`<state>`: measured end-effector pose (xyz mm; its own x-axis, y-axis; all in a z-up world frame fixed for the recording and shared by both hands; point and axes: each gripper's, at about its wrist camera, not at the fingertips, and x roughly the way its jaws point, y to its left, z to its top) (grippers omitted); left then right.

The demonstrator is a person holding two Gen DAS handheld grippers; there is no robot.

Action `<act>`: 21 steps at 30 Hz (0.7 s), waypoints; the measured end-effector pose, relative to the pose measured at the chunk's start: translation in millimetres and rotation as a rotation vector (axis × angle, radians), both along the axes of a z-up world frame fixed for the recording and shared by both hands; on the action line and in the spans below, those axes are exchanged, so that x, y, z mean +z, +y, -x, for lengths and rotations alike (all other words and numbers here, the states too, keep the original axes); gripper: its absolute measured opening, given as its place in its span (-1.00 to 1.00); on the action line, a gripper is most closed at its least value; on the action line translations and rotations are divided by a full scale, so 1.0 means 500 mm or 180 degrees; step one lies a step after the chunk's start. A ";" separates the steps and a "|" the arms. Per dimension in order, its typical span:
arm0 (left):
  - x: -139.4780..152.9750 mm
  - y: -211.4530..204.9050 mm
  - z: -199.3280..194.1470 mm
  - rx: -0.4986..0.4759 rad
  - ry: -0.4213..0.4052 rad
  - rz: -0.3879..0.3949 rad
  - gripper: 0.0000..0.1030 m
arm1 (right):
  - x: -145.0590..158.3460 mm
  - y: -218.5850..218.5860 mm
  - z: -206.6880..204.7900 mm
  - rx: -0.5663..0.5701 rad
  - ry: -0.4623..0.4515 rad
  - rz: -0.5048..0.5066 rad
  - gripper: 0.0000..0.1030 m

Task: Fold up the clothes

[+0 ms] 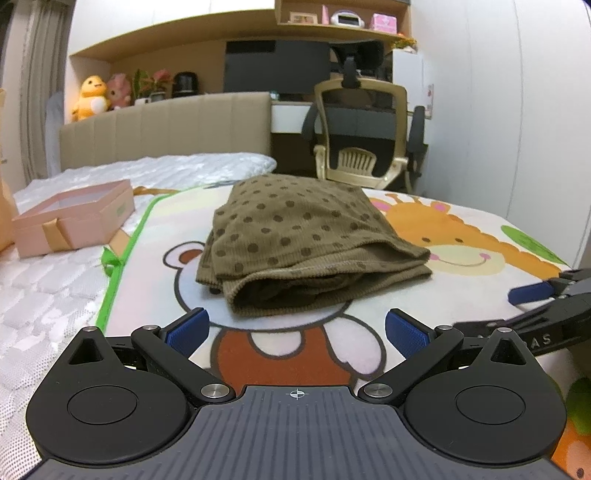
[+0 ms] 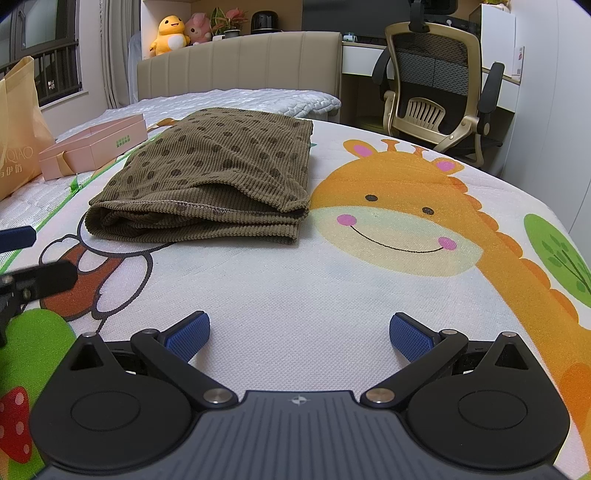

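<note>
Sitting folded on the cartoon mat (image 2: pixel 295 280) is the brown polka-dot garment (image 2: pixel 210 177), a compact rectangle, stacked layers showing at the near edge, stitched hem on top. We see it lying over the bear print, just left of the giraffe face (image 2: pixel 399 225), nothing touching it. Our left gripper (image 1: pixel 297 326) is just short of the garment's near edge, fingers spread wide, blue pads (image 1: pixel 186 330) holding nothing. Our right gripper (image 2: pixel 299 332) is further back over bare mat, also spread wide and empty; its blue fingertip shows at the right edge of the left wrist view. Mat lies on a bed with a white quilted mattress (image 1: pixel 48 295). Pink open box (image 1: pixel 74 219) sits on the mattress left of the mat, an orange bag (image 2: pixel 18 136) beyond it. Beige headboard (image 2: pixel 240 62) behind, plush toys (image 2: pixel 171 31) on the ledge above it, office chair (image 2: pixel 436 81) at the right by the desk.
</note>
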<state>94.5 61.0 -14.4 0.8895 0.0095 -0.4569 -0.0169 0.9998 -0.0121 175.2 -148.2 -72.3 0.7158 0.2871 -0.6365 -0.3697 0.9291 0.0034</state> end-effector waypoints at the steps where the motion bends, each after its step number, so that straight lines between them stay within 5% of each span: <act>1: -0.001 -0.002 0.000 -0.0019 0.0023 -0.0003 1.00 | 0.000 0.000 0.000 0.0000 0.0000 -0.0001 1.00; 21: -0.006 0.004 0.002 0.0054 0.0023 0.0050 1.00 | -0.001 -0.001 0.000 0.0001 -0.0005 -0.0004 1.00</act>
<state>93.5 62.9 -17.4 0.8859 0.0174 -0.4635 -0.0341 0.9990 -0.0277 175.3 -148.4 -72.8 0.7168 0.2882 -0.6350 -0.3699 0.9290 0.0041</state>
